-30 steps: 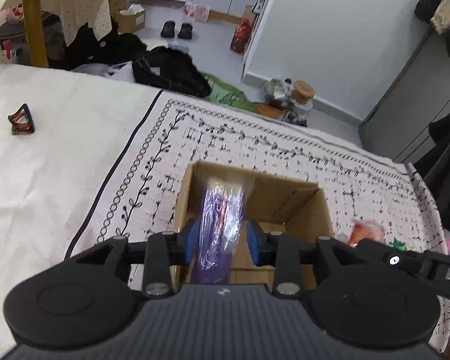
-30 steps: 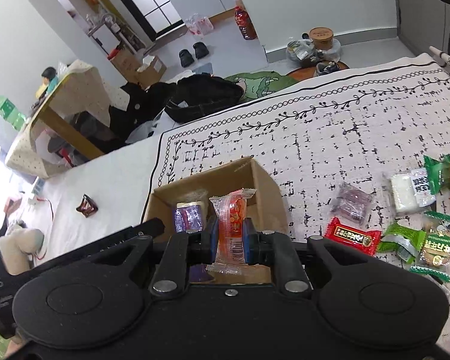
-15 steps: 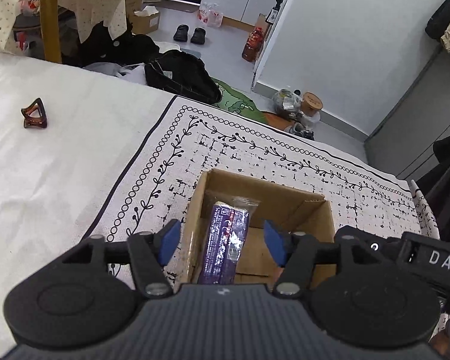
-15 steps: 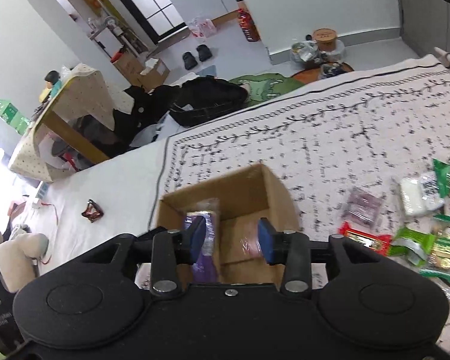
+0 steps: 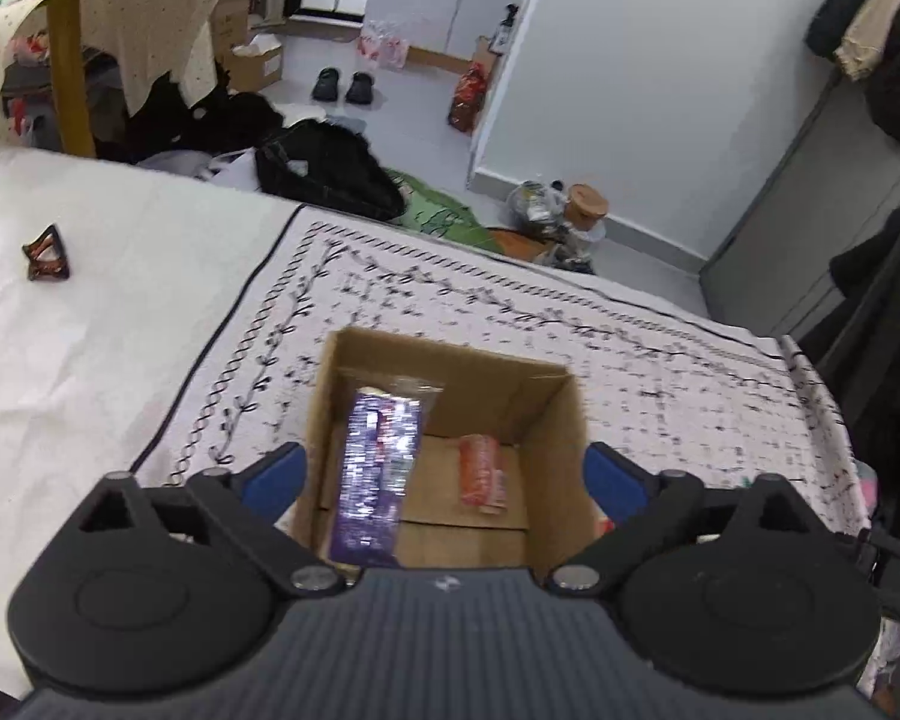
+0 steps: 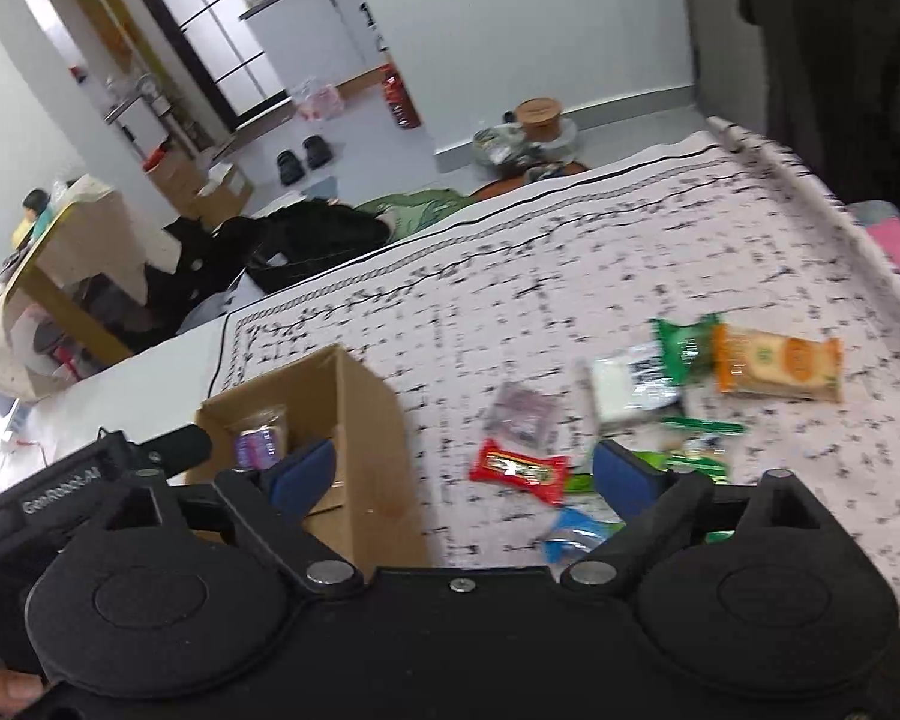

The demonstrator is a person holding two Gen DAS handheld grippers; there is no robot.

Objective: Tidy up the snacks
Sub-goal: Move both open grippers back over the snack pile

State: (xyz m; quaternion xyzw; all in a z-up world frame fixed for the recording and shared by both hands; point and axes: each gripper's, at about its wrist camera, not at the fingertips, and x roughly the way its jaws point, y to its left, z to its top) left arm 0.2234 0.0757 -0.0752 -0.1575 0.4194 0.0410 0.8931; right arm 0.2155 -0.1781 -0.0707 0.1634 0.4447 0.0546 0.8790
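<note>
An open cardboard box [image 5: 546, 450] stands on the patterned cloth. Inside it lie a purple snack packet [image 5: 381, 468] against the left wall and a red-orange packet [image 5: 480, 471] on the floor. My left gripper [image 5: 444, 474] is open and empty, its jaws spread wide above the box. In the right wrist view the box [image 6: 360, 420] is at the lower left. My right gripper [image 6: 462, 471] is open and empty, above the cloth just right of the box. Loose snacks lie ahead of it: a red packet [image 6: 519, 468], a purple packet [image 6: 522, 411], a white one [image 6: 630, 387], an orange one [image 6: 774, 363].
Green packets [image 6: 684, 342] and a blue packet [image 6: 573, 534] lie among the loose snacks. A brown hair clip [image 5: 45, 255] lies on the plain white sheet at far left. Beyond the bed's far edge are a black bag [image 5: 324, 171] and floor clutter.
Both grippers let go of their packets, purple from the left and red-orange from the right, which now lie in the box. Both jaws opened wide. The right gripper swung right toward the loose snacks.
</note>
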